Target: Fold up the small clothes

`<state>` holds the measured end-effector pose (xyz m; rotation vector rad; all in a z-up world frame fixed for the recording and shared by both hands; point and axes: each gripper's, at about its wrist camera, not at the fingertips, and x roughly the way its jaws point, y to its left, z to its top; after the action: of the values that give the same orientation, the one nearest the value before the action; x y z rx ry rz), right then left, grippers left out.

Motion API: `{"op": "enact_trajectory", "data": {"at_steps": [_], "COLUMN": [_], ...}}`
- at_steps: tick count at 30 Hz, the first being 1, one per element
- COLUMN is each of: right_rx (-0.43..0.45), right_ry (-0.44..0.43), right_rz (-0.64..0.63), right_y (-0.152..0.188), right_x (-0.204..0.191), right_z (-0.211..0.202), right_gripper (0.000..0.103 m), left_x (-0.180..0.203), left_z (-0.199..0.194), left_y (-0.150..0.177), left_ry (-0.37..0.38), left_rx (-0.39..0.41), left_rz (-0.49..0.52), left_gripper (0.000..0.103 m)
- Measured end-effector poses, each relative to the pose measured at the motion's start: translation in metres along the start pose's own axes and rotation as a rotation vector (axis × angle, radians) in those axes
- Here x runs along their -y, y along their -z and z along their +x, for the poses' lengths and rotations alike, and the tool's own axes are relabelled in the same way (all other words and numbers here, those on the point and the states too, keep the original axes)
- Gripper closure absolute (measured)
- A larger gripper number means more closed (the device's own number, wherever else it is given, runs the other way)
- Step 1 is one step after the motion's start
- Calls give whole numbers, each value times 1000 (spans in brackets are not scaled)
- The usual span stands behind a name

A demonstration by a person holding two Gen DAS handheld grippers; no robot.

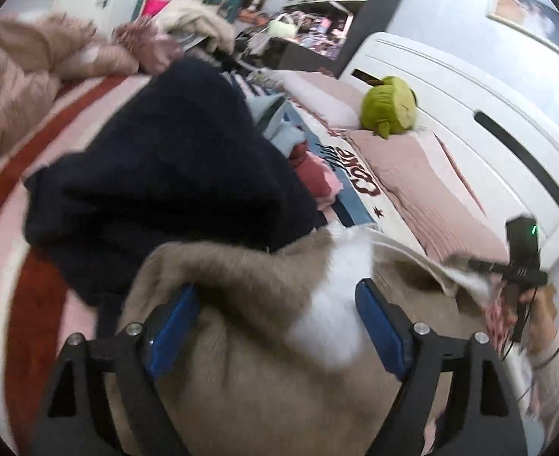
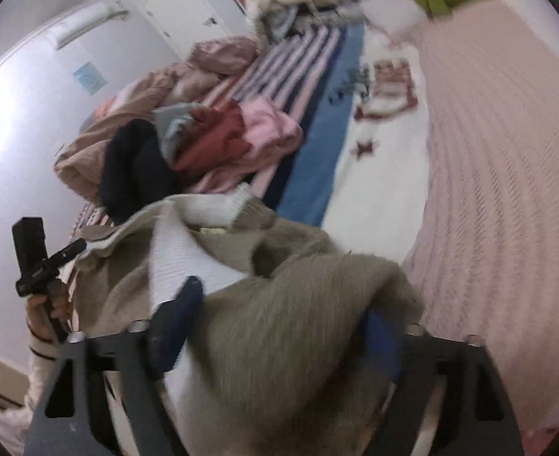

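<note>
While a taupe-and-white sweater (image 1: 249, 304) bunches between its blue pads (image 1: 380, 328), the left gripper (image 1: 275, 300) stands wide apart, apparently gripping nothing firmly. The right gripper (image 2: 279, 304) also straddles the sweater; blur hides whether it pinches. Ahead lies a dark navy garment (image 1: 157, 174).

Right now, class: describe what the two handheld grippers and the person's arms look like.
Each gripper, left and right, has black triangular cut-out arms, silver bolts and blue finger pads. From outside, the right shows a green light and a black cable. The hand wears a pale sleeve with dark cuff stripes.
</note>
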<state>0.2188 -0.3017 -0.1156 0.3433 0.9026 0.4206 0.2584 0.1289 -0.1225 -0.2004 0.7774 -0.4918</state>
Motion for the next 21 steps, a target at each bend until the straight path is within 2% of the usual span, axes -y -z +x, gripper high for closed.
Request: {"op": "enact_trajectory", "data": {"at_steps": [2, 4, 7, 9, 11, 12, 13, 14, 15, 16, 18, 20, 21], "right_rx": [36, 73, 130, 149, 141, 114, 73, -1, -57, -111, -124, -53, -21], "right_ry": [8, 4, -39, -77, -130, -136, -123, -80, -47, -5, 77, 175, 192], "right_rz": [-42, -84, -130, -144, -183, -206, -230, -240, -230, -214, -225, -211, -181], "right_y": [5, 13, 31, 39, 47, 48, 48, 48, 47, 45, 36, 16, 6], "right_x": [-17, -33, -58, -71, -85, -89, -94, -96, -94, -90, -82, -66, -56], "right_z": [-21, -38, -59, -64, -64, -58, -49, -31, -16, 3, 25, 32, 32], "right_gripper": [21, 21, 22, 30, 52, 58, 69, 77, 79, 80, 80, 81, 81], "left_x": [11, 17, 24, 31, 37, 39, 40, 41, 43, 45, 47, 38, 28], "left_z": [-25, -45, -55, -52, -42, -33, -21, -8, 2, 12, 24, 19, 13], "left_y": [7, 16, 33, 44, 53, 54, 55, 54, 53, 50, 36, 9, -3], "left_ry": [-4, 43, 105, 144, 158, 157, 156, 157, 156, 138, 75, -21, -65], "left_rx": [32, 57, 28, -12, -51, -75, -109, -143, -166, -176, -133, -2, 65], "left_rz": [43, 67, 84, 105, 134, 143, 144, 138, 134, 130, 138, 92, 48], "left_gripper": [22, 22, 22, 25, 35, 45, 61, 69, 79, 80, 80, 79, 72]}}
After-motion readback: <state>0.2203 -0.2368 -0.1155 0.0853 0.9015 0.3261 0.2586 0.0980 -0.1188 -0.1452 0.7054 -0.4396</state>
